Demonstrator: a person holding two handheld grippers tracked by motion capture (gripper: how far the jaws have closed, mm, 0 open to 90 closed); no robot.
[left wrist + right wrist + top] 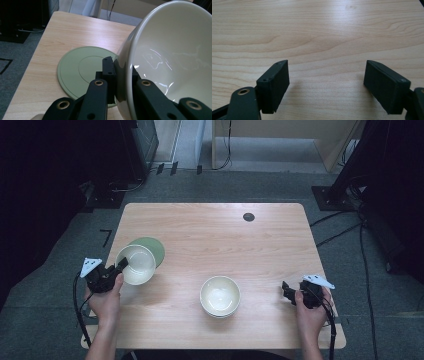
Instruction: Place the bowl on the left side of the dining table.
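At the left of the high view, our left gripper (121, 265) clamps the rim of a white bowl (136, 264), holding it tilted over the edge of the green plate (152, 247). Our right gripper (286, 290) rests at lower right with jaws spread and nothing between them, well apart from the bowl stack (220, 296) at lower centre of the table (210, 225).
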